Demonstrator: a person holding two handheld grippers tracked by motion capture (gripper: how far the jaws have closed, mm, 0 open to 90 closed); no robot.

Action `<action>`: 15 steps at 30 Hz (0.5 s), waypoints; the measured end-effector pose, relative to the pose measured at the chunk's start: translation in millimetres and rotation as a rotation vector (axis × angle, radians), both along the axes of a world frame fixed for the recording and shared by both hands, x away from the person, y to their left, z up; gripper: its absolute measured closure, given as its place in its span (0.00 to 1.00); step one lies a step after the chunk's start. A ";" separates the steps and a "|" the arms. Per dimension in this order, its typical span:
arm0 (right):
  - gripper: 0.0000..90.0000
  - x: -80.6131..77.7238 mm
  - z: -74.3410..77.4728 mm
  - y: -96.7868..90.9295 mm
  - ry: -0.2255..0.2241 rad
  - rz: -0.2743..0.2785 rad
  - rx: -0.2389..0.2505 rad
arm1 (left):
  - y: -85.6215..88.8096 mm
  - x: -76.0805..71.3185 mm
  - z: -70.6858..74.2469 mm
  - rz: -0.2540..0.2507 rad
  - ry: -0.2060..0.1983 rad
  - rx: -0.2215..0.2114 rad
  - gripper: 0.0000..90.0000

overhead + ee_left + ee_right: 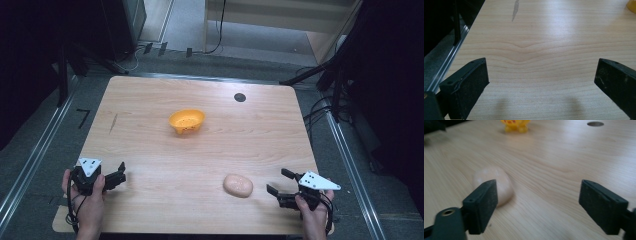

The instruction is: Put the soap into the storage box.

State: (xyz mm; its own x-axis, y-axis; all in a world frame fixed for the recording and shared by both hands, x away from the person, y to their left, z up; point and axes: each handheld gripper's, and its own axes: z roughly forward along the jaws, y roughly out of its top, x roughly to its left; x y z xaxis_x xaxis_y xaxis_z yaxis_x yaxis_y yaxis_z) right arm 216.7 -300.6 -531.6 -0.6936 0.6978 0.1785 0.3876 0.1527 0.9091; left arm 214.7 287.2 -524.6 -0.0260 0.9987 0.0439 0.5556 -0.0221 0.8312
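Bowl: one orange bowl
Lump: one pale pink lump on the counter
Left gripper: fingers apart, empty
Right gripper: fingers apart, empty
Writing: none legible

The high view is lit from above: the bench glows evenly while the room around it falls into near black at the left and right edges of the frame. Fine detail there is soft and slightly grainy. In the left gripper view a broad pale sheen lies across the wood in the upper middle of the frame, and two faint shadows sit at the bottom edge below the jaws. The right gripper view is blurred throughout; the pale oval lump and the yellow bowl at the top edge have smeared outlines, and the near jaws are out of focus.
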 end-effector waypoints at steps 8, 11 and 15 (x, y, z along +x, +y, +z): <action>0.14 -2.3 3.1 15.4 0.014 0.025 -0.082 | 0.5 0.6 -0.1 -0.003 0.002 -0.004 0.00; 0.14 -3.2 3.5 15.8 0.035 0.074 -0.101 | 0.6 0.6 0.1 -0.003 0.005 -0.004 0.00; 0.15 -3.5 5.4 19.1 0.064 0.120 -0.166 | 0.5 0.4 0.0 0.000 0.001 -0.005 0.00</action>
